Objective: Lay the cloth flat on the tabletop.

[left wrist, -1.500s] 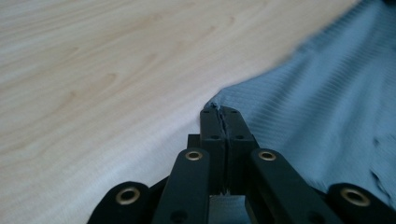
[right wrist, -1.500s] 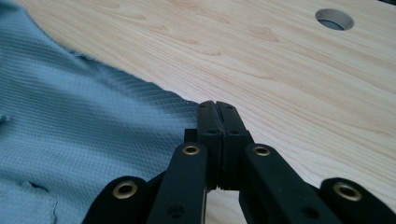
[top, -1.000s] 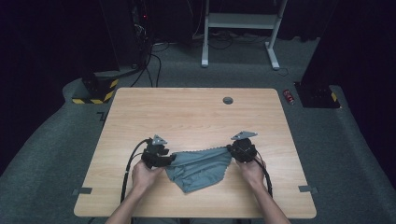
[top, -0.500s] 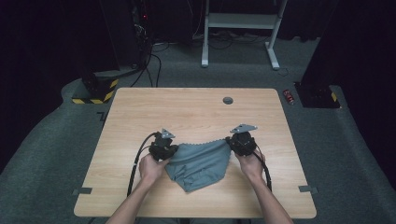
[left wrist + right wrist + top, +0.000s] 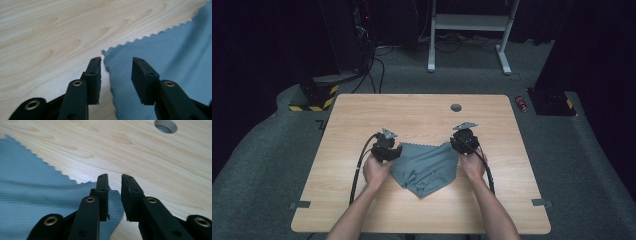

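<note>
**Grippers let go of the cloth corners**

Forearms come in from the bottom edge of the high view and spread a little apart. Each hand holds its gripper low over the wooden table (image 5: 362, 200), with the jaws pointing toward the top of the frame. The left gripper (image 5: 386, 148) is at the upper left corner of the grey cloth (image 5: 427, 167), and the right gripper (image 5: 464, 140) is at its upper right corner.

The cloth lies flat in the lower middle of the table, between the two hands. Its zigzag top edge runs from one gripper to the other, and a point hangs toward the bottom of the frame.

In the left gripper view the jaws stand well apart and have just been opening. The cloth corner (image 5: 110, 56) lies on the wood under the gap, and the pads seem not to press it. In the right gripper view the jaws have also just been opening and show a narrow gap. The cloth corner (image 5: 115, 202) lies below them, probably free.

Compared with one second ago, both hands are higher in the frame, and the top edge of the cloth has gone up with them.
</note>
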Demonstrator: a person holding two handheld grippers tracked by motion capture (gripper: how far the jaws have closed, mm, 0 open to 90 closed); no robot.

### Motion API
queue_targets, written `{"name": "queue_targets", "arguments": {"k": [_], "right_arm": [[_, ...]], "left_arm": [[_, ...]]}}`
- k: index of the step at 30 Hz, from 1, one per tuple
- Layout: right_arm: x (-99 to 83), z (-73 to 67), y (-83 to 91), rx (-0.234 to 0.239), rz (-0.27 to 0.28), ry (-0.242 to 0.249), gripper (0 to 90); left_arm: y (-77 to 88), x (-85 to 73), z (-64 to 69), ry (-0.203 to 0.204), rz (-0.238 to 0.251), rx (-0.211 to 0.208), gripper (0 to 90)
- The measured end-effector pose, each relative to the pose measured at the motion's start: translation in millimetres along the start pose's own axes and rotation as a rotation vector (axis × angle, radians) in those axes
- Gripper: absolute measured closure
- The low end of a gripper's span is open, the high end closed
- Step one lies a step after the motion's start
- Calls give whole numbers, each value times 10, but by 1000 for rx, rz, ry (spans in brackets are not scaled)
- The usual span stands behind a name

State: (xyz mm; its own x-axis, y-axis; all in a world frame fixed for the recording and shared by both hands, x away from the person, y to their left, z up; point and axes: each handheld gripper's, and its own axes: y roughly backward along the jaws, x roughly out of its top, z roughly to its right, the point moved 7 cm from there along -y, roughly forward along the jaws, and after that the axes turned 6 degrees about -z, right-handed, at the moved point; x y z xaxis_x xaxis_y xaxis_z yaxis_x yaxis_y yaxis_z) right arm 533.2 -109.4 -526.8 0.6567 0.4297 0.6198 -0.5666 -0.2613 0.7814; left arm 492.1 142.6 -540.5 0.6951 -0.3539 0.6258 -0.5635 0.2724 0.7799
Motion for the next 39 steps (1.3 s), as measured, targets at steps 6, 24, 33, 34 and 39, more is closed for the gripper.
{"name": "queue_targets", "arguments": {"k": [6, 24, 33, 34, 39], "right_arm": [[-264, -268, 207, 93, -6, 80, 743], [-355, -63, -162, 30, -92, 58, 734], [-519, -405, 200, 152, -24, 93, 731], [-548, -458, 233, 164, -19, 111, 730], [-643, -602, 238, 204, -34, 123, 692]], "left_arm": [[155, -282, 177, -14, -13, -82, 537], [-124, -256, 148, 7, -12, -8, 547], [187, -334, 400, -40, 34, -122, 517], [251, -364, 480, -62, 46, -151, 518], [346, -443, 745, -126, 54, -209, 520]]}}
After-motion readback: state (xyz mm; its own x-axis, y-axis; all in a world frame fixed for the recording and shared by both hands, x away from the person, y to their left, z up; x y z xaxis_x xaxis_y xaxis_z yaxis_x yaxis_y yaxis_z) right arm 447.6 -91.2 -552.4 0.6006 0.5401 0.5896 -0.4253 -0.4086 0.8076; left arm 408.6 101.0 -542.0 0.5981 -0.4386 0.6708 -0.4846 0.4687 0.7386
